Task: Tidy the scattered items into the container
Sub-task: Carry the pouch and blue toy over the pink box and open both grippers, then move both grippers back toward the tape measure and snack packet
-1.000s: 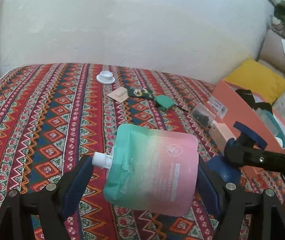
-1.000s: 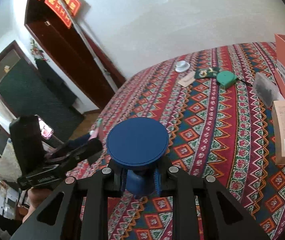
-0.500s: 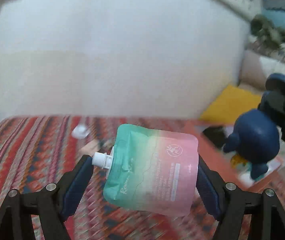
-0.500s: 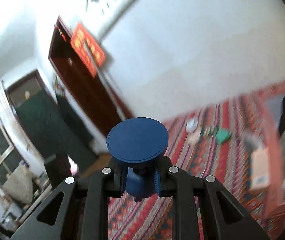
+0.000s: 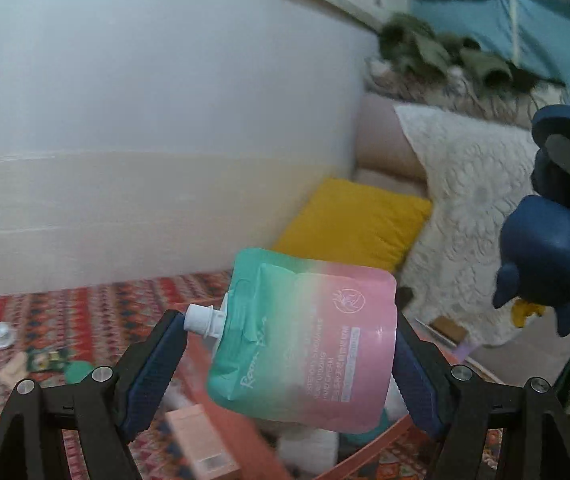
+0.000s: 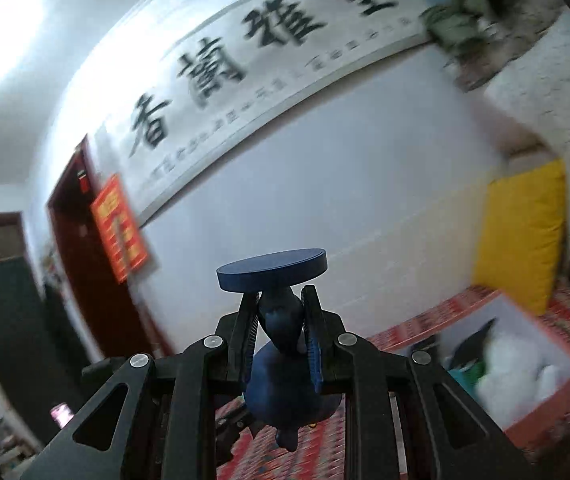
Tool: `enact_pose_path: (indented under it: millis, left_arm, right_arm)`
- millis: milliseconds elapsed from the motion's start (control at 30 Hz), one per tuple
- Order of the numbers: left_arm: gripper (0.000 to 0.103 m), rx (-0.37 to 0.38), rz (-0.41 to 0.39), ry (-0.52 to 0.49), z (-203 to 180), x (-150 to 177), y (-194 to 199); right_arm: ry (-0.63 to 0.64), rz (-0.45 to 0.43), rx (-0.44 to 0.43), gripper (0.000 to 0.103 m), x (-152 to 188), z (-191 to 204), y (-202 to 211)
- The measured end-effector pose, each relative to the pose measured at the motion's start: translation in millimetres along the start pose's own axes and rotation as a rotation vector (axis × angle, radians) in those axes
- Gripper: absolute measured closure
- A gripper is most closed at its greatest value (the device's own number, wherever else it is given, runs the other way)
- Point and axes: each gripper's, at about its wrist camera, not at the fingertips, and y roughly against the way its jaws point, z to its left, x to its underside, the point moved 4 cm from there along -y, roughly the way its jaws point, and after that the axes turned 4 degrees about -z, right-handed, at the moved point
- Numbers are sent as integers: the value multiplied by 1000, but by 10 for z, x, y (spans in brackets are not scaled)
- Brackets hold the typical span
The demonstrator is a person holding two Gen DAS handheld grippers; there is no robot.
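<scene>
Both my claws have risen from the bed. Left claw (image 5: pixel 289 356) clamps the pouch (image 5: pixel 305 344); right claw (image 6: pixel 279 320) pinches the blue figure (image 6: pixel 285 384). Both items now hang above the container (image 6: pixel 541 416), ready for release.

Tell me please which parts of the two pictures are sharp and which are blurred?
Left wrist view: the pouch in the left gripper is sharp; the patterned cloth and orange box are smeared. Right wrist view: the blue figure in the right gripper is sharp; the wall scroll is blurred, the edges bent.

Teal-to-pink pouch (image 5: pixel 305 340), navy figurine (image 6: pixel 285 376), yellow cushion (image 5: pixel 353 222).
</scene>
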Motion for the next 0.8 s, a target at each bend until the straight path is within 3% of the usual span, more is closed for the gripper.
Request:
enact_pose_path:
  millis: [167,333,433,533,567,600,667,800]
  left_arm:
    - [21,20,71,-24,-161,22,-551]
    - [21,22,157,-32,-240,82,-1155]
    - [20,9,243,-30,-206,226,-1574]
    - [18,47,401,14,-168,474,-1919]
    - [17,49,422,25,-152,519,-1960]
    - [16,49,439,36,-132,558,-1991]
    - [13,36,412,65,-53,539,-1930]
    - [8,9,344,133,145,396,-1633]
  right_arm:
    - [-2,-17,179,80,-88,-623,36]
    - [-21,58,312,80,49,-1269,-266]
    - [-40,123,377,80,205,-1586,-560]
    - [-57,217,451,78,434,-1949,-849]
    - [-62,254,493,70,518,-2045,-896]
    - [-68,292,534,48,604,-2141,-940]
    - [-117,331,563,22,714,-2300,-938]
    - [-143,263,566,20,609,-2356,-789]
